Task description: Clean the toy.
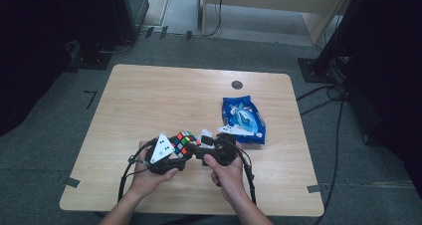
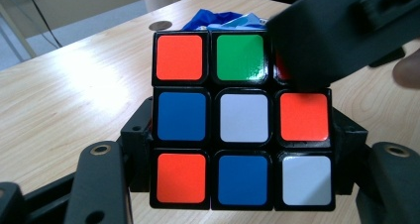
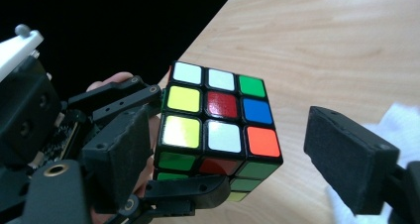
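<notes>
A scrambled Rubik's cube (image 1: 185, 141) is held just above the near middle of the wooden table (image 1: 149, 100). My left gripper (image 1: 180, 150) is shut on it, and in the left gripper view its black jaws clamp the cube (image 2: 242, 125) from both sides. My right gripper (image 1: 206, 146) comes in from the right and stands open. In the right gripper view the cube (image 3: 218, 125) sits between its pads (image 3: 346, 159), with a clear gap on the right side. One of the right gripper's jaws covers the cube's top right corner in the left gripper view.
A blue snack packet (image 1: 244, 118) lies on the table just beyond my right gripper. A round cable hole (image 1: 237, 84) sits near the far edge. Cables and dark stands ring the table on the carpet.
</notes>
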Demonstrator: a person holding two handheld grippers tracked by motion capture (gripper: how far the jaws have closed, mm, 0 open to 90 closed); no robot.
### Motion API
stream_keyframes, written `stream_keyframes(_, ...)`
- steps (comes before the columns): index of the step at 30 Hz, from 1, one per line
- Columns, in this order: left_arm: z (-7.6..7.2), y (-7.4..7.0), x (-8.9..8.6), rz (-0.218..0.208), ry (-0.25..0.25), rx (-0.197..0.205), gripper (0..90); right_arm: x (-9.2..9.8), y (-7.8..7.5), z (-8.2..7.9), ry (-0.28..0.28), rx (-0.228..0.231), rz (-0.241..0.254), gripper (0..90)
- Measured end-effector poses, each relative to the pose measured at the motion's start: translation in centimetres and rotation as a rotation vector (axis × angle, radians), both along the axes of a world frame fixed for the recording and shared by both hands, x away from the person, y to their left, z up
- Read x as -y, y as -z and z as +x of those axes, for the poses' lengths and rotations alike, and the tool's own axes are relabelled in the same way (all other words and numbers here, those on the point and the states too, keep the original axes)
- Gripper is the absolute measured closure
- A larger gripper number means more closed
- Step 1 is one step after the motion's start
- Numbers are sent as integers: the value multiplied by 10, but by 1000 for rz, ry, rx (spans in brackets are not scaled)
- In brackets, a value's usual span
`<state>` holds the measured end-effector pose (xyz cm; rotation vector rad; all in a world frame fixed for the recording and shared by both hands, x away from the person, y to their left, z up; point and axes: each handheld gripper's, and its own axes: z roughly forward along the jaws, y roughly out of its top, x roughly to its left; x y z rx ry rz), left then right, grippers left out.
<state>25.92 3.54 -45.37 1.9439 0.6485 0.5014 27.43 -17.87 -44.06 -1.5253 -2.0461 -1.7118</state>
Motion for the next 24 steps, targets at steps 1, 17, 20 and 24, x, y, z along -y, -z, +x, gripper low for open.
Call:
stream_keyframes(1,-1,0,1,-1,0,4,338,0,1,1,-4,-22,18,210)
stream_keyframes(17,-1,4,11,39,-9,-25,329,-12,-1,-10,19,89,-131,343)
stream_keyframes(20,-1,3,11,33,-20,-21,312,-19,-6,-15,23,156,-223,343)
stream_keyframes(24,-2,1,11,30,-18,-16,305,-25,-7,-17,16,177,-272,344)
